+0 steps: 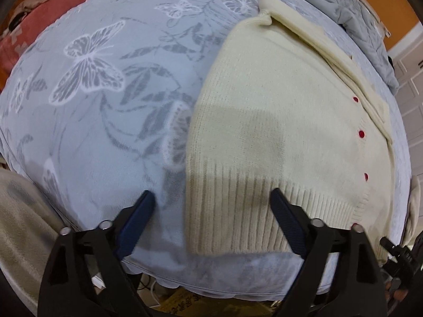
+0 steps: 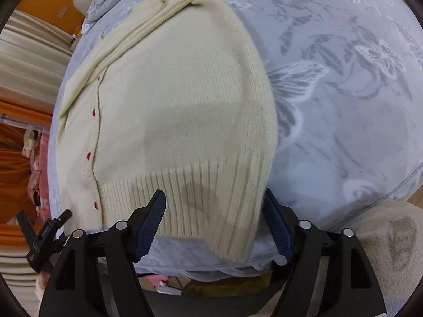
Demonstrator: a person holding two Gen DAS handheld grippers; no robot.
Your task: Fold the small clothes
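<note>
Left wrist view: cardigan (image 1: pixel 264 132), cream knit, lies flat on the blanket (image 1: pixel 105 105), filling the frame from centre out to 3 o'clock. Ribbed hem (image 1: pixel 238 211) at 6 o'clock, nearest the camera. Collar (image 1: pixel 290 18) at 1 o'clock, far end. Red buttons (image 1: pixel 361 134) run in a line along the 3 o'clock side. Blanket is pale blue-grey with a butterfly print (image 1: pixel 87 60) at 10 o'clock.

Left gripper (image 1: pixel 212 200): jaws spread wide, holding nothing. Its fingers (image 1: pixel 140 219) straddle the hem's left corner, one over bare blanket at 7 o'clock, the other over the ribbing at 5 o'clock. Whether the tips touch the cloth cannot be told.

Right wrist view: cardigan (image 2: pixel 171 105) covers centre and 9 o'clock; blanket (image 2: pixel 343 105) covers 3 o'clock. Buttons (image 2: pixel 93 112) here run down the 9 o'clock side. One side of the garment is folded over the front, leaving a long rounded edge from 12 down to 5 o'clock. Hem (image 2: pixel 185 198) at 6 o'clock.

Right gripper (image 2: pixel 214 200): jaws spread, nothing clamped. Fingers (image 2: pixel 152 219) straddle the ribbed hem near the folded edge; contact cannot be told.

Grey quilt (image 1: pixel 357 8) at 1 o'clock beyond the collar. Pink cloth (image 1: pixel 39 13) at 10 o'clock past the blanket edge.
</note>
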